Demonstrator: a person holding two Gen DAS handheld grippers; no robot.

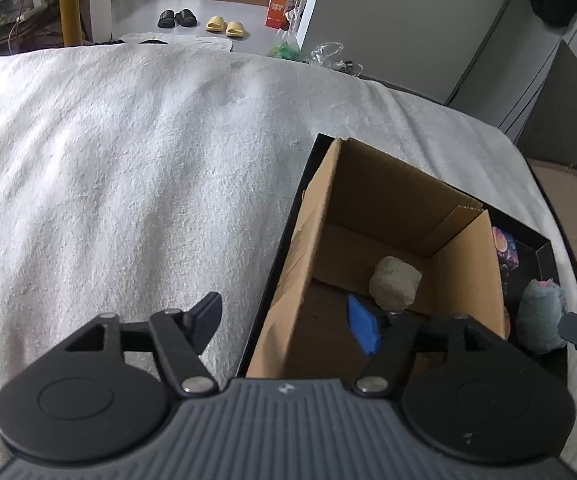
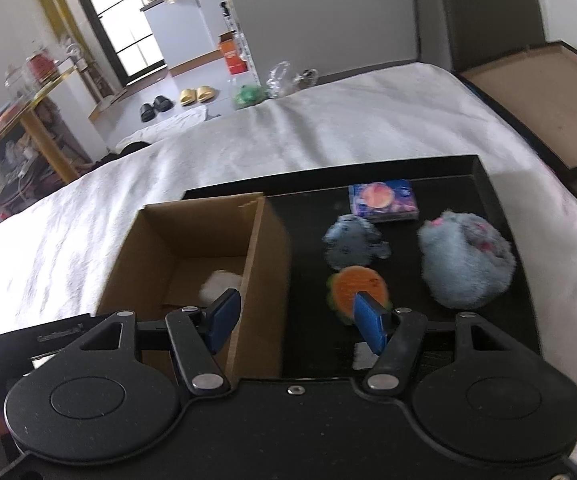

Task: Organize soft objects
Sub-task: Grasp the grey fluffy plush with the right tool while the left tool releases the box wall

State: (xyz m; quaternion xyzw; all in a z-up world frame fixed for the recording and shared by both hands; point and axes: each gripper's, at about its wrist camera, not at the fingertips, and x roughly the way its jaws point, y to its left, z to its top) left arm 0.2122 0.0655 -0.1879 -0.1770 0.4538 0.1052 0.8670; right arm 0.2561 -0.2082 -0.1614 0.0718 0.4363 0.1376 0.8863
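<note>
From the left wrist, the left gripper (image 1: 288, 320) stands open and empty over the cardboard box (image 1: 316, 240) where a white ball (image 1: 394, 287) lies, while from the right wrist the right gripper (image 2: 294, 318), half open and empty, straddles the box wall, the orange toy (image 2: 358, 286) just ahead on the black tray (image 2: 488, 184) atop a white blanket (image 2: 88, 232).

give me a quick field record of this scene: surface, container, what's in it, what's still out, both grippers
surface: white blanket, black tray on it
container: cardboard box, open top, on tray
in box: white soft ball
still out on tray: large grey plush, small grey plush, orange plush, tissue pack
left gripper: open, empty, over box
right gripper: open, empty, astride box wall
</note>
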